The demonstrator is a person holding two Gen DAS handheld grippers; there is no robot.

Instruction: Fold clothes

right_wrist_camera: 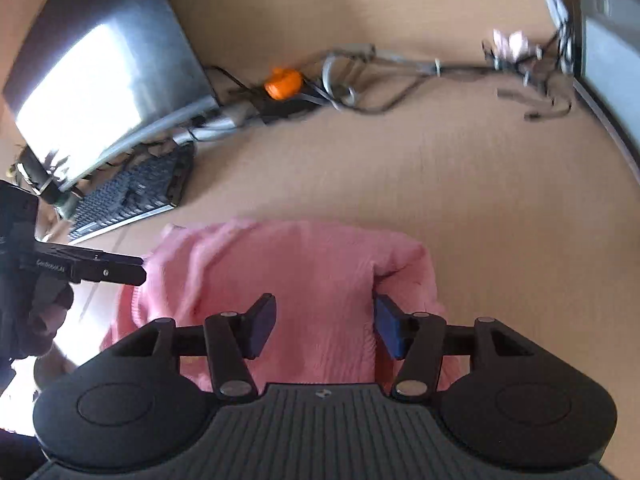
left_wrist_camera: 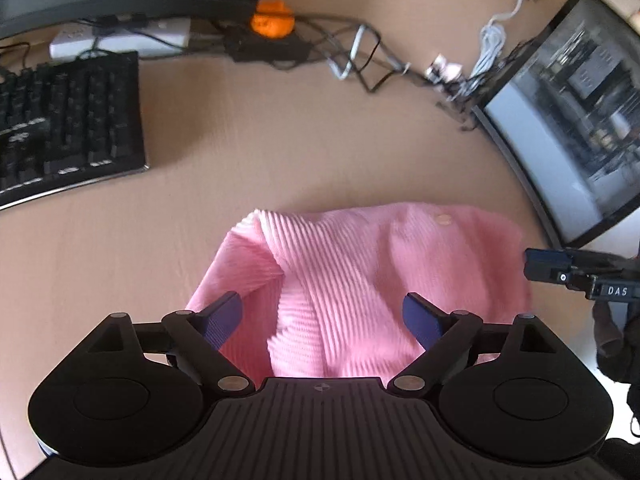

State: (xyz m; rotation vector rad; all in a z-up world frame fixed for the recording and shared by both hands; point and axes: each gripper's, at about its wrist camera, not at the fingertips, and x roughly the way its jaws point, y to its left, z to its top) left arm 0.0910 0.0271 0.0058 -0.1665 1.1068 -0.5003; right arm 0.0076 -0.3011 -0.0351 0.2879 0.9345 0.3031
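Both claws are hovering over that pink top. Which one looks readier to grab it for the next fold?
Probably the right gripper: its open fingers stand at a raised fold of the pink garment. The left gripper gapes wider over flatter cloth. The difference is slight.

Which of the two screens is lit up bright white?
The monitor standing behind the black keyboard glows bright white in the right wrist view. The other screen, on the far side of the cables, looks darker, showing grey shapes.
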